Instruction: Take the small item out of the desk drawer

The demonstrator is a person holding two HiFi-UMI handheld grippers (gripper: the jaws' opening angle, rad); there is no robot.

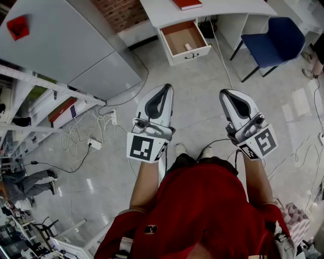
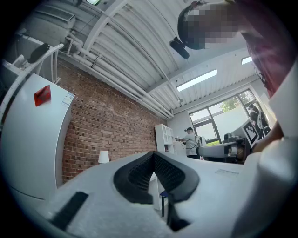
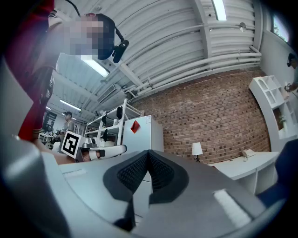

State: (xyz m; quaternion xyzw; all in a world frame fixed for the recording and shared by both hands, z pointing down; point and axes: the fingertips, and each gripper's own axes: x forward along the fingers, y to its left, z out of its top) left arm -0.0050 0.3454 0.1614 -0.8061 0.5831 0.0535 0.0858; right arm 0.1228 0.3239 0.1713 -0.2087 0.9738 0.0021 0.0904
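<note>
The white desk (image 1: 167,14) stands at the far end of the floor, its drawer (image 1: 185,41) pulled open. A small white item (image 1: 188,46) lies inside the drawer near its front. My left gripper (image 1: 168,87) and right gripper (image 1: 223,92) are held side by side at waist height, pointing toward the desk and well short of it. Both are shut with nothing between the jaws. In the left gripper view the dark pads meet at the left gripper (image 2: 153,163). The right gripper view shows the same at the right gripper (image 3: 148,161).
A blue chair (image 1: 276,40) stands right of the desk, where a red book (image 1: 187,4) lies. A grey cabinet (image 1: 61,45) and shelving (image 1: 45,109) fill the left side. Cables and a power strip (image 1: 94,144) lie on the floor at left. A brick wall (image 2: 107,125) is behind.
</note>
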